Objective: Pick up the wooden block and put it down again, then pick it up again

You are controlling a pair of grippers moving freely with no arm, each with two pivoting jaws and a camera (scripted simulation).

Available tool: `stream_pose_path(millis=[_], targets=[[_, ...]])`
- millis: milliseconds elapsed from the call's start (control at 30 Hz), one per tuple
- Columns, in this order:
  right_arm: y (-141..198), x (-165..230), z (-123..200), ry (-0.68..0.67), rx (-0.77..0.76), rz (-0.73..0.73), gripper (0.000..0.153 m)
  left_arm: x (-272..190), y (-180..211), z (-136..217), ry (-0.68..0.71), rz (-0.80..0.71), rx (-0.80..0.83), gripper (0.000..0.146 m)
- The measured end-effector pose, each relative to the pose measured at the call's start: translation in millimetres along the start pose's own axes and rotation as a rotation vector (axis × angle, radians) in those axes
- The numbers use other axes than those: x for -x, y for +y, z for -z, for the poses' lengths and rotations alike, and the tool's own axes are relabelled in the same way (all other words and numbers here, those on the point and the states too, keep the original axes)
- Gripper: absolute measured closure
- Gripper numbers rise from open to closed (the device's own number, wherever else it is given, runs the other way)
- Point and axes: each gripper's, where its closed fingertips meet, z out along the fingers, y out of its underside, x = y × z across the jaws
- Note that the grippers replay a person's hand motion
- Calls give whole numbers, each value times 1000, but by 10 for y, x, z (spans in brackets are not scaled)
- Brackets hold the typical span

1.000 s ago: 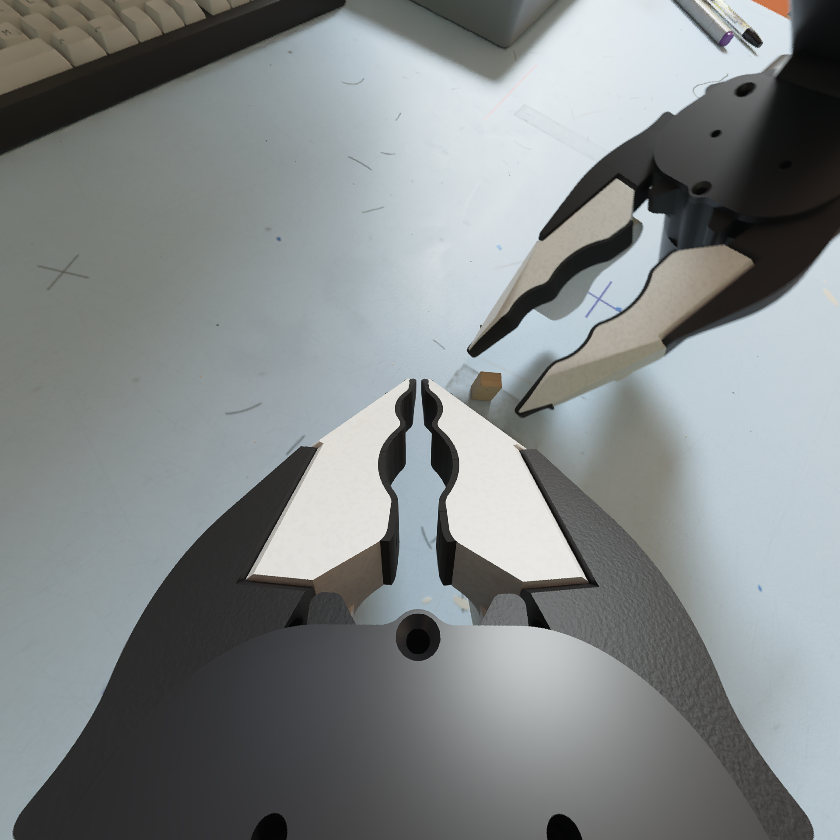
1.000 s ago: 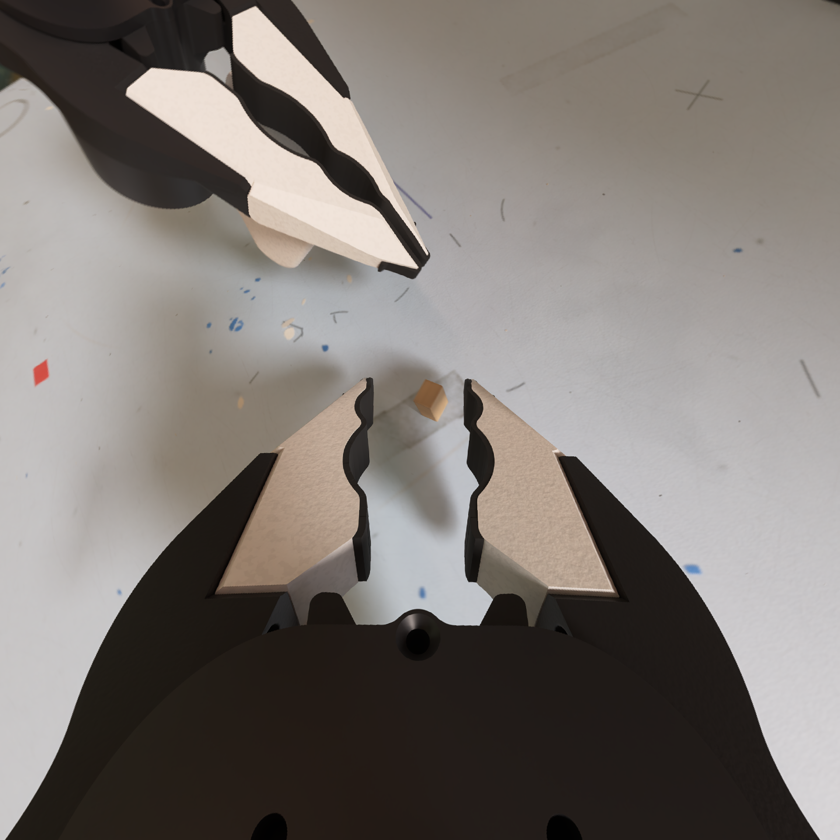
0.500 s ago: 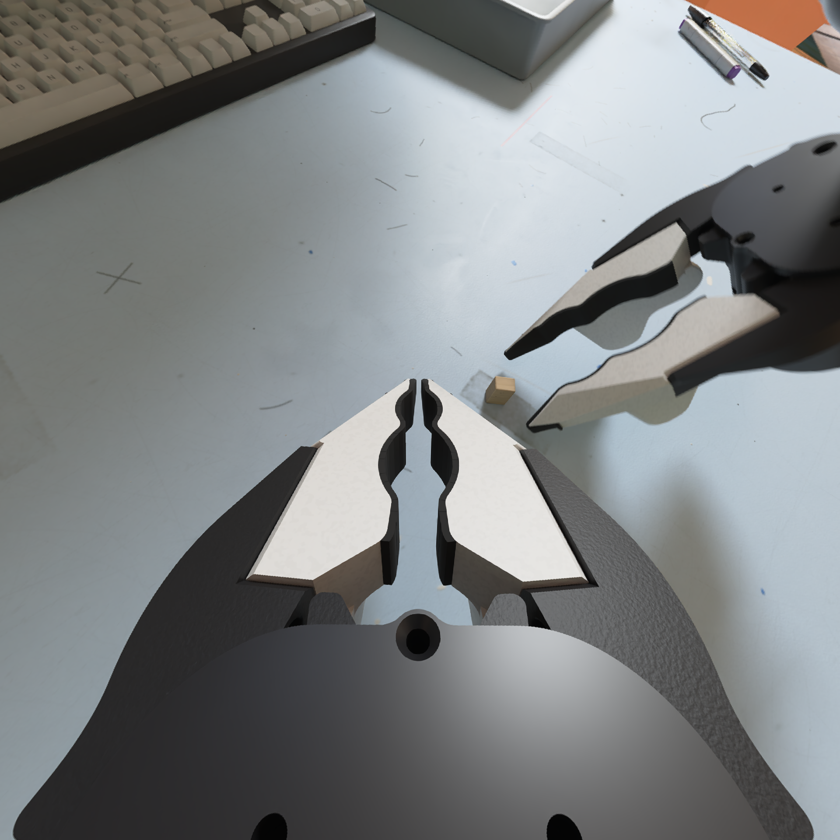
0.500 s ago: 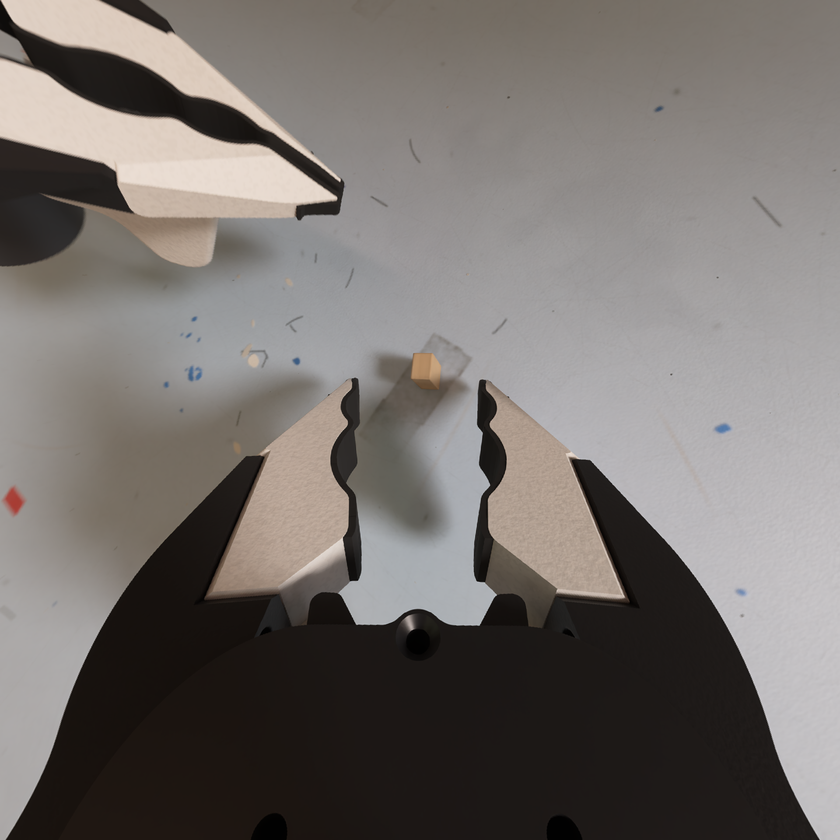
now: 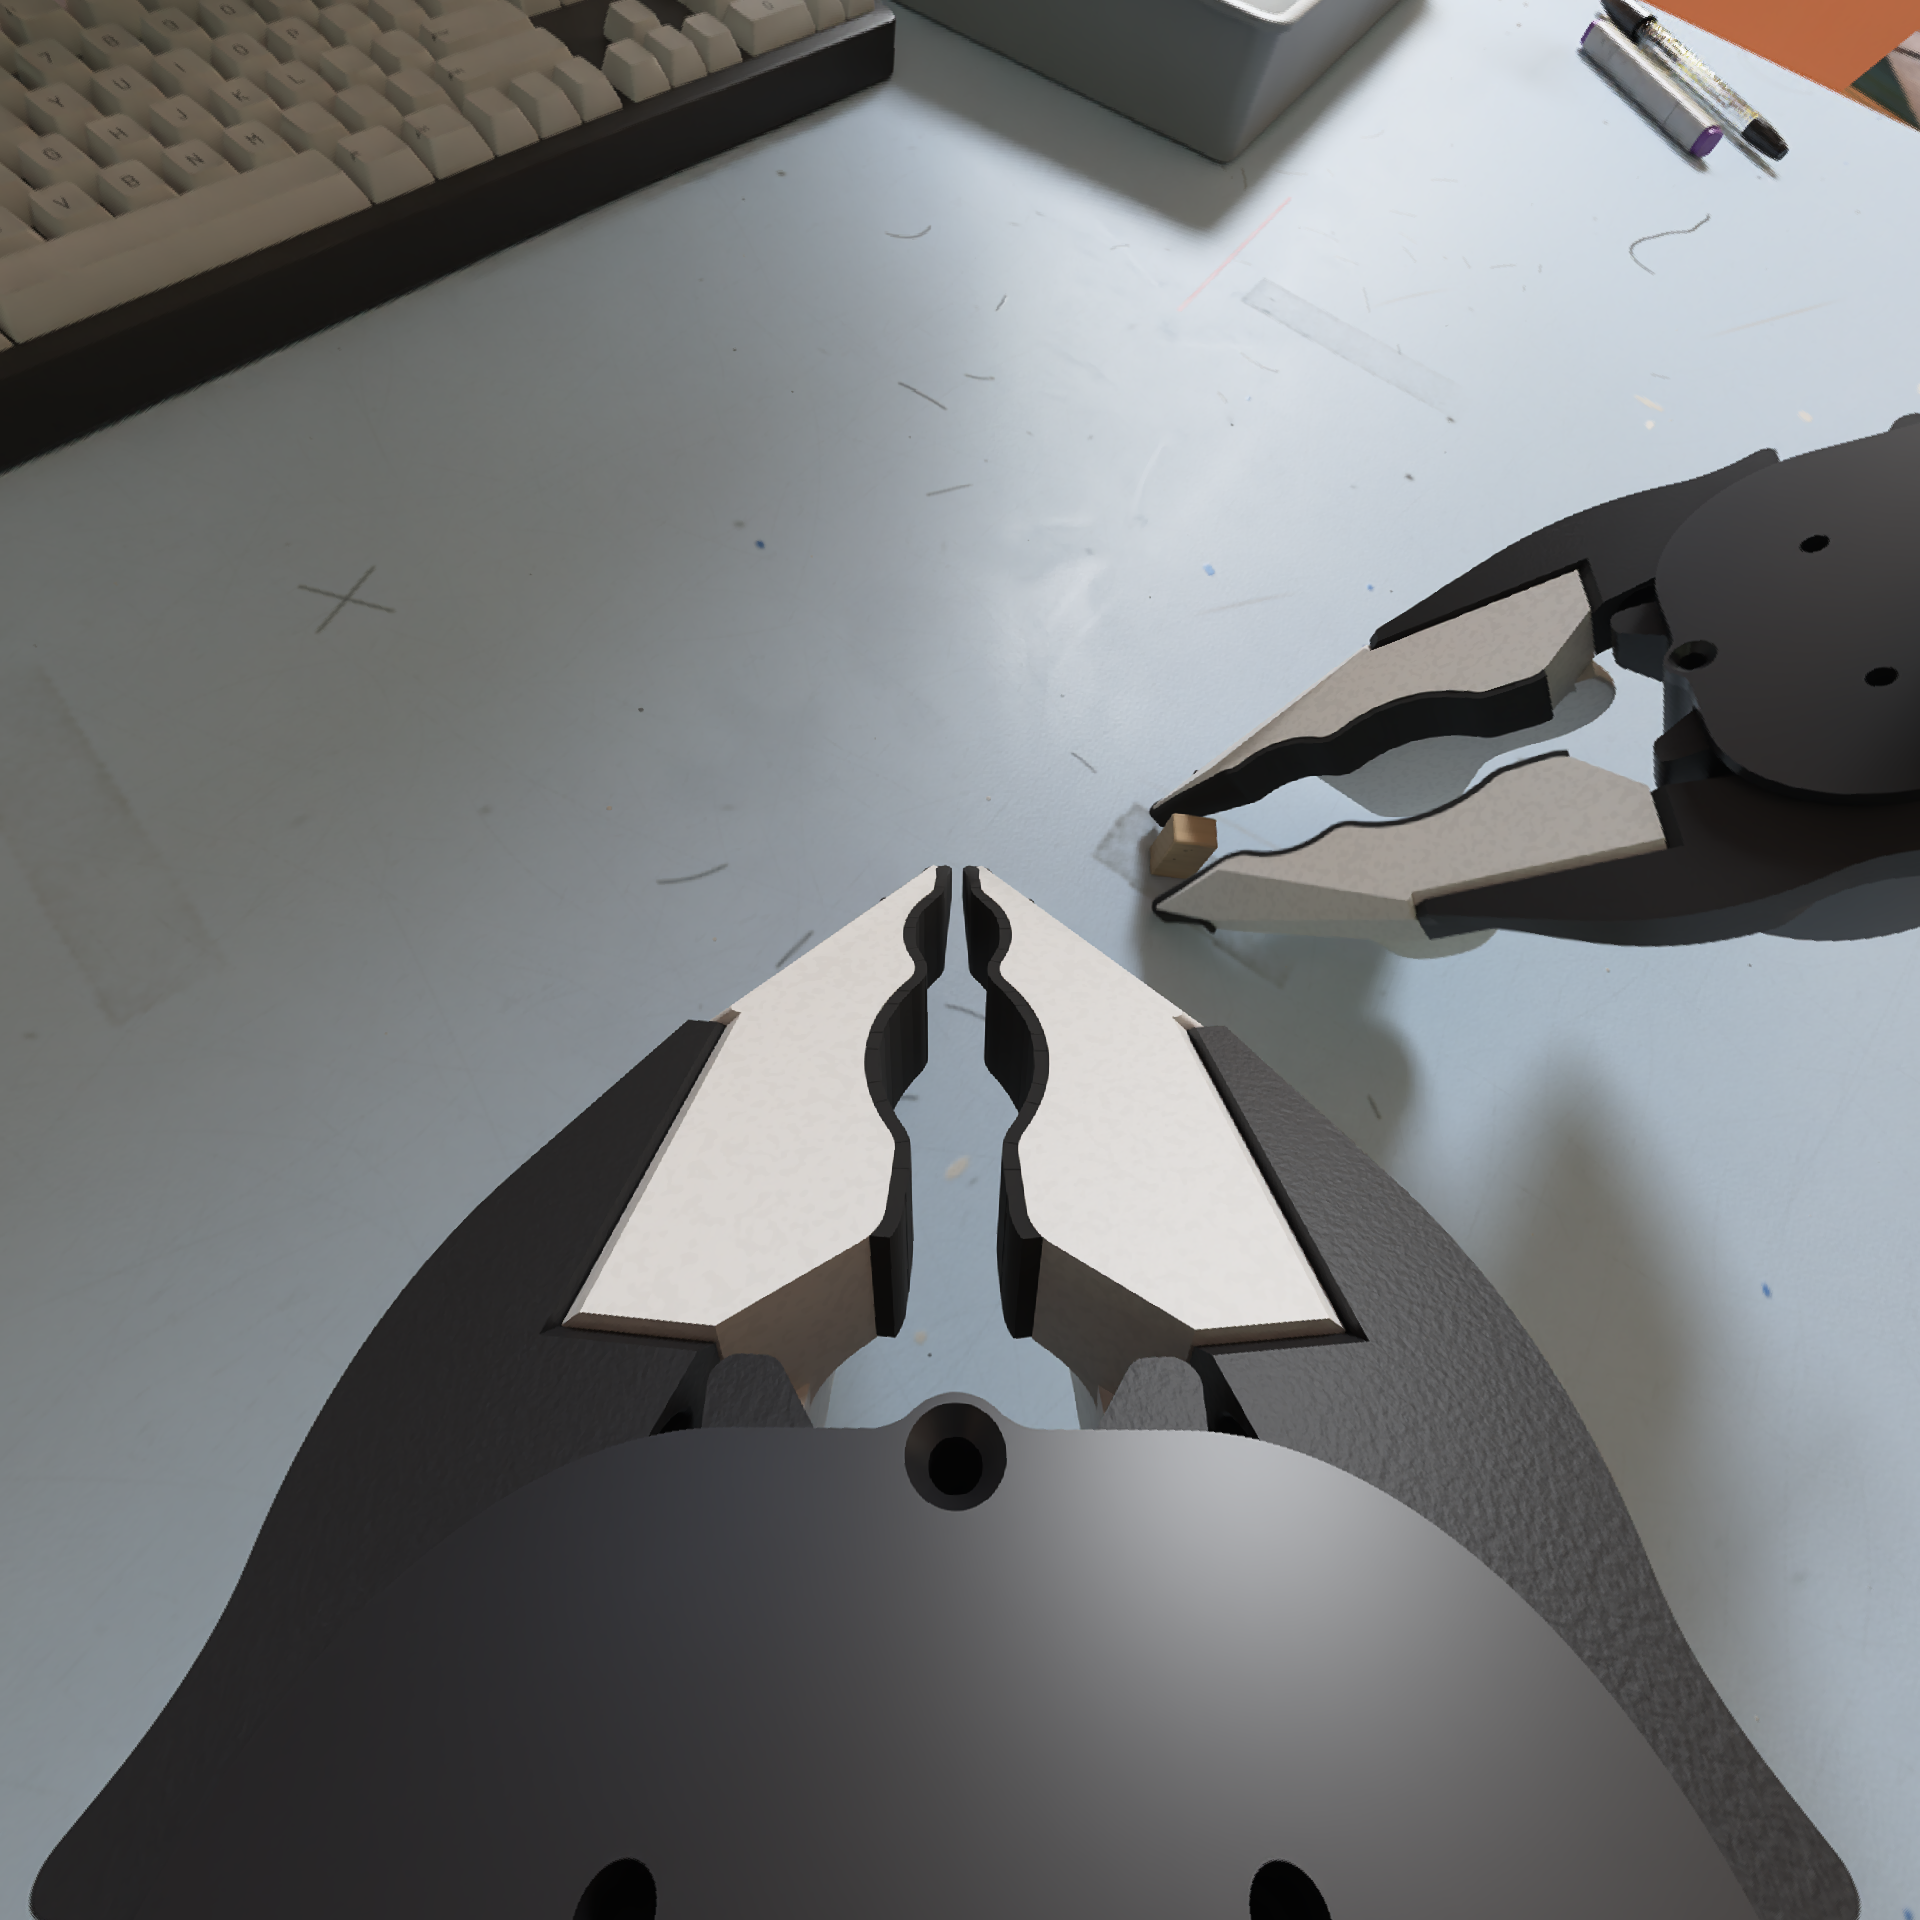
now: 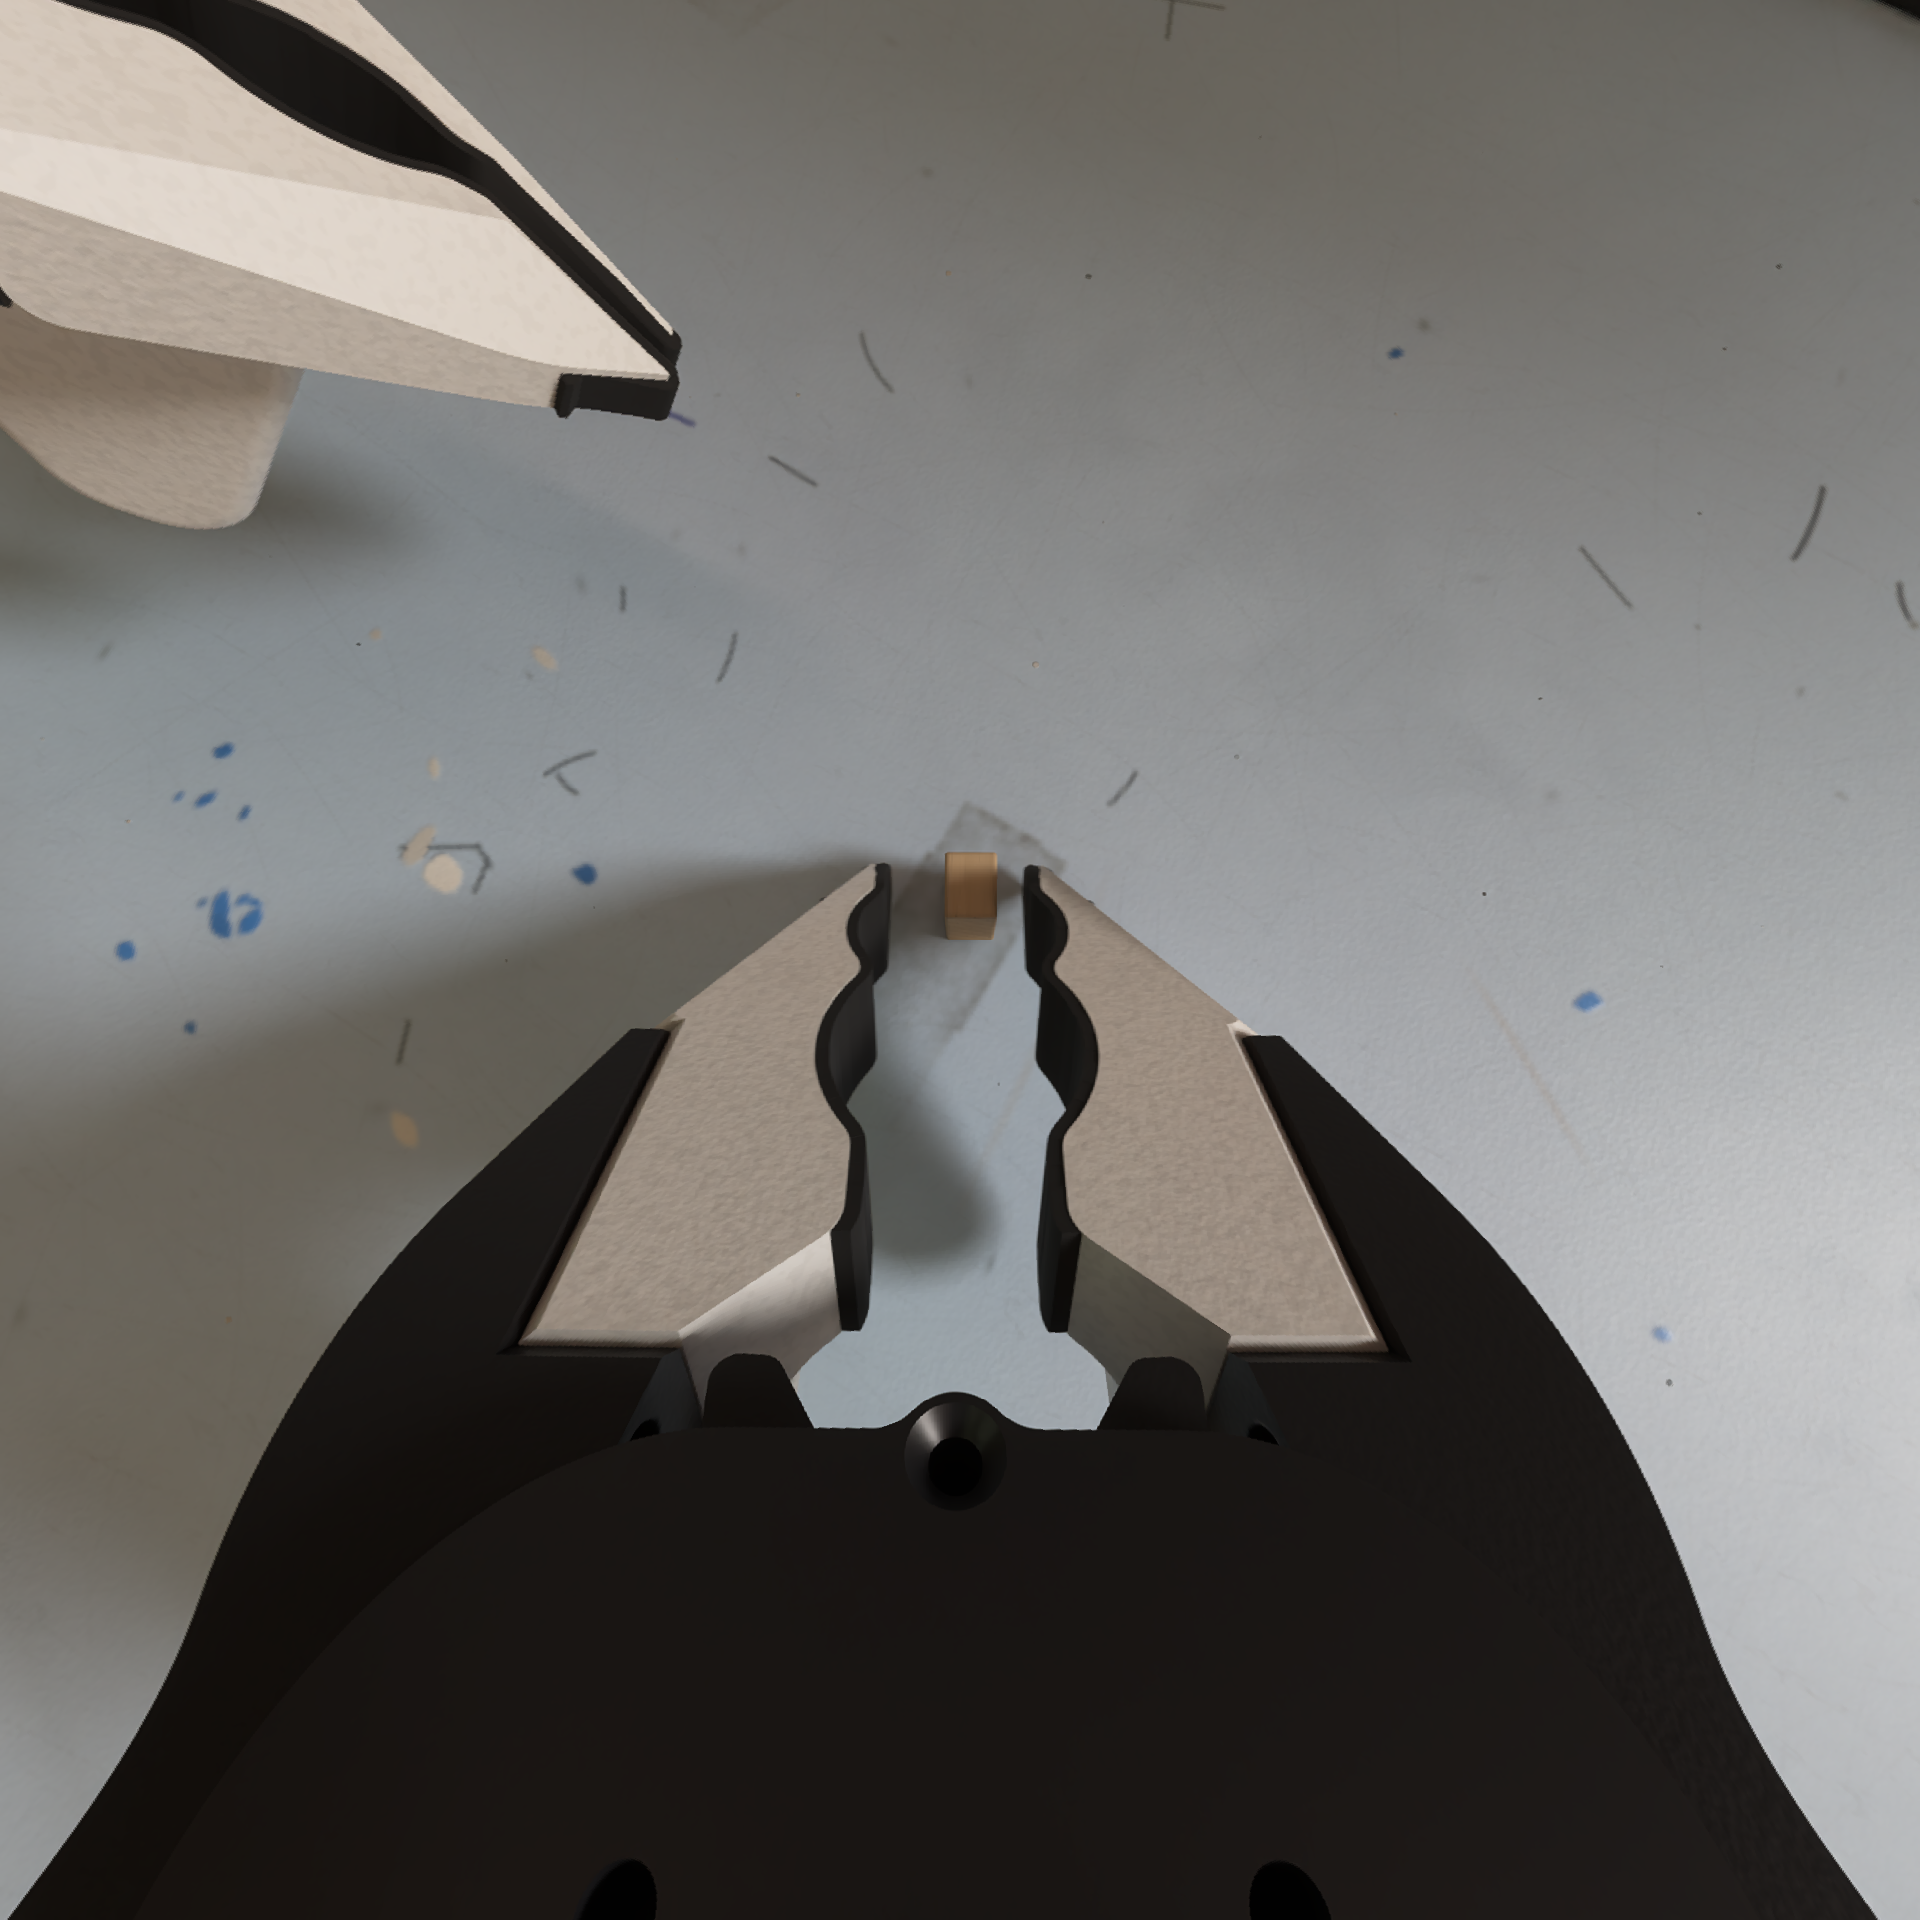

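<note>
The small wooden block (image 6: 970,894) rests on the pale table, on a strip of clear tape. My right gripper (image 6: 957,881) is open around it, one fingertip on each side with small gaps, low over the table. In the left wrist view the block (image 5: 1181,844) sits between the right gripper's (image 5: 1169,862) fingertips. My left gripper (image 5: 956,878) is shut and empty, hovering to the left of the block; in the right wrist view it (image 6: 621,382) shows at the upper left.
A keyboard (image 5: 364,135) lies at the far left, a grey box (image 5: 1174,62) at the far middle, two pens (image 5: 1683,88) and an orange sheet (image 5: 1808,42) at the far right. The table bears scratches and blue specks.
My right gripper has come down and forward so its fingertips now flank the block, and its jaws have narrowed. The left gripper has drawn back and stayed shut.
</note>
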Motion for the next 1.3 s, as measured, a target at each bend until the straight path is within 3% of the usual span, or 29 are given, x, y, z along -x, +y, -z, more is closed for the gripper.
stream_pose_path(millis=[167,400,500,533,667,767,1033,1300], targets=[[8,-21,7,-15,2,0,144,15,27,13,8,8,5,144],[-19,-37,14,-77,-45,36,144,6,78,-17,36,-2,16,144],[-89,-13,57,-159,-102,22,144,-23,62,-16,65,-20,7,144],[-144,45,95,-242,-139,4,144,-57,29,-4,95,-24,-13,144],[-410,201,354,-638,-260,-167,144,-141,-149,97,181,-56,-117,144],[-527,231,523,-885,-211,-310,144,-138,-243,179,171,-135,-168,144],[-775,281,703,-1259,-111,-809,144,-258,-433,290,121,-248,-264,144],[-842,293,738,-1387,-138,-1065,144,-283,-503,291,116,-212,-301,144]])
